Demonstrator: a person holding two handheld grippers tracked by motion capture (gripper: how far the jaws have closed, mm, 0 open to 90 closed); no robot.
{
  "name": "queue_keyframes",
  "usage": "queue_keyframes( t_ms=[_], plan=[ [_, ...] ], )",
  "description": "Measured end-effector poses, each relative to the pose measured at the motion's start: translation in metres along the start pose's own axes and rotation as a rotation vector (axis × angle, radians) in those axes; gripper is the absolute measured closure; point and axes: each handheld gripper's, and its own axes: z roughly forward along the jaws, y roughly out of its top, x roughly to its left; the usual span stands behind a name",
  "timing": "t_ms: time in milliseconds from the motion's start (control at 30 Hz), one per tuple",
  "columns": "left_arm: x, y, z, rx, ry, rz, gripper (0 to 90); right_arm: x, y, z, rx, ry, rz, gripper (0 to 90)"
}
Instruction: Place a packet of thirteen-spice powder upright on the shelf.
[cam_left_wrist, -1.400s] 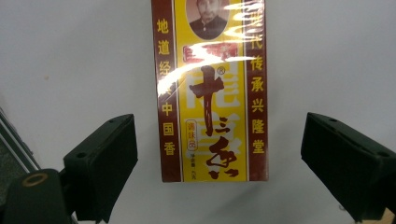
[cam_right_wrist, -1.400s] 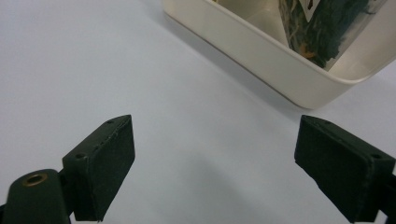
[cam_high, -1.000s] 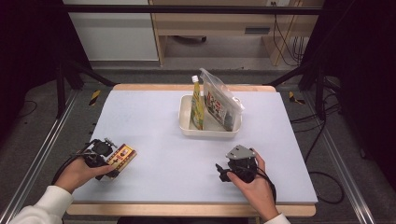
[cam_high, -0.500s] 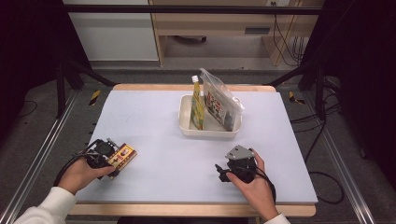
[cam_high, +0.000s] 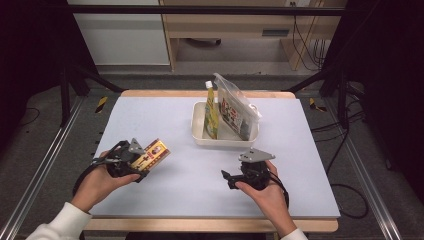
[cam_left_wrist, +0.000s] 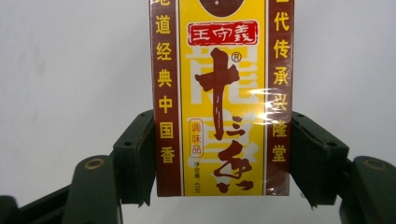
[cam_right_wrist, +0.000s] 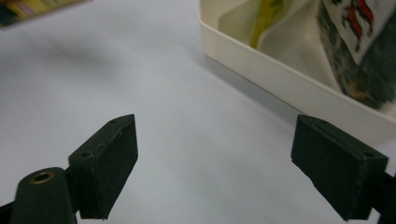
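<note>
A yellow and brown box (cam_high: 150, 154) printed with Chinese characters sits between the jaws of my left gripper (cam_high: 137, 159) at the table's front left. In the left gripper view both jaws press the sides of the box (cam_left_wrist: 222, 93), so the left gripper (cam_left_wrist: 222, 161) is shut on it. My right gripper (cam_high: 228, 179) rests at the front right, held by a hand. In its own view the right gripper (cam_right_wrist: 233, 163) stands open, with only bare table between the jaws.
A cream tray (cam_high: 199, 136) stands at the middle back of the white table (cam_high: 150, 120). It holds an upright yellow pouch (cam_high: 212, 114) and a clear printed bag (cam_high: 236, 111). The tray wall (cam_right_wrist: 280, 79) lies just ahead and to the right of the right gripper.
My left gripper has moved to the right and away from the front edge with the box in it. The right gripper has stayed put.
</note>
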Motion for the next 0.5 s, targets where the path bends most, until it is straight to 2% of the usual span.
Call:
queue_keyframes(
  t_ms=[67, 233, 300, 400, 500],
  plan=[
    [-0.009, 0.011, 0.001, -0.034, 0.0, 0.057, 31.8, 0.004, 0.011, 0.002, 0.005, 0.028, 0.011, 18.5],
    [-0.031, 0.029, 0.011, -0.111, 0.001, 0.148, 31.8, 0.013, 0.044, 0.003, -0.021, 0.114, 0.056, 27.7],
    [-0.038, 0.033, 0.015, -0.146, 0.006, 0.166, 31.8, 0.016, 0.053, 0.004, -0.023, 0.142, 0.078, 34.3],
    [-0.045, 0.034, 0.017, -0.197, -0.001, 0.168, 31.8, 0.018, 0.063, 0.008, -0.012, 0.177, 0.09, 37.2],
    [-0.051, 0.033, 0.017, -0.233, -0.013, 0.174, 31.8, 0.016, 0.069, 0.011, -0.003, 0.223, 0.133, 39.2]
  ],
)
